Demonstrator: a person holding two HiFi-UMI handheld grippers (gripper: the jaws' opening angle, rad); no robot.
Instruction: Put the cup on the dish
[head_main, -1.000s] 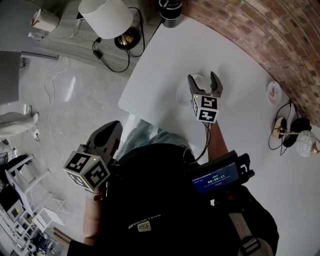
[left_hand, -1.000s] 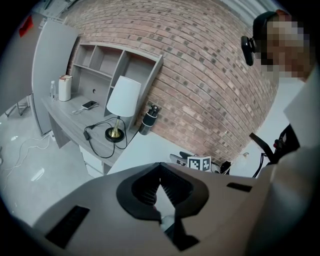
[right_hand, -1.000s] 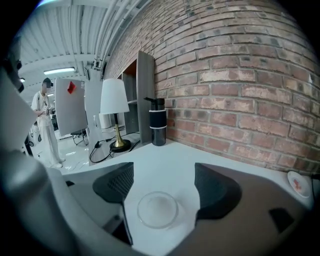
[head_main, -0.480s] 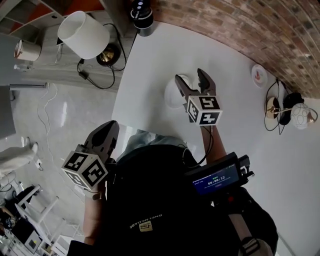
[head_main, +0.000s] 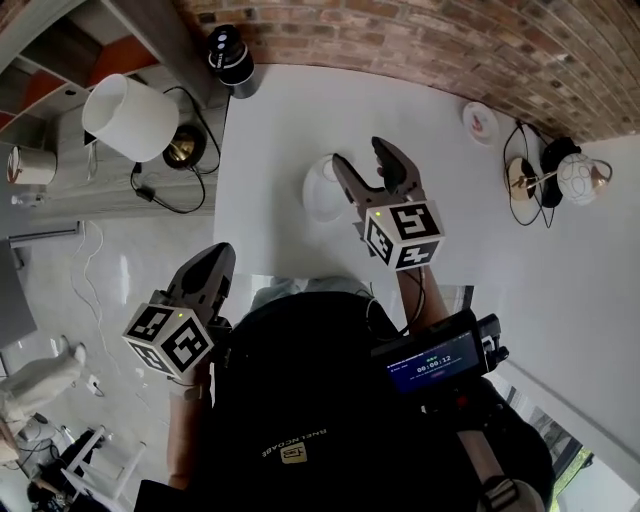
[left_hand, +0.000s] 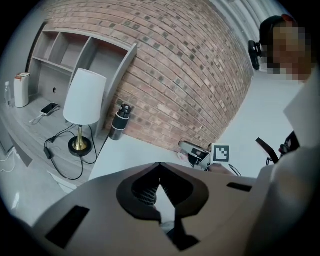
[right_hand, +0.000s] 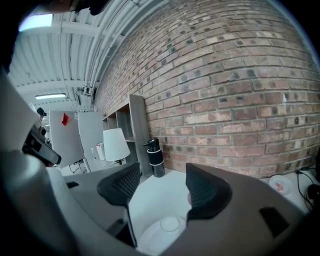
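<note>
A white dish (head_main: 318, 190) lies near the table's near-left edge, and in the right gripper view the dish (right_hand: 155, 235) carries a small white cup (right_hand: 170, 223) at its middle. My right gripper (head_main: 362, 155) hangs above and just right of the dish. Its jaws have just been closing part-way; they still stand apart with nothing between them, so the right gripper (right_hand: 162, 187) is open. My left gripper (head_main: 220, 255) stays off the table at the lower left, over the floor. The left gripper (left_hand: 160, 165) has its tips together and holds nothing.
A black flask (head_main: 230, 58) stands at the table's far-left corner by the brick wall. A small saucer (head_main: 480, 121) and a gold lamp with headphones (head_main: 550, 175) sit far right. A white-shaded lamp (head_main: 125, 115) is on the shelf to the left.
My right gripper has lifted off the dish, leaving the cup there, and its jaws are narrower. The head view has swung, so the table has shifted left in the picture.
</note>
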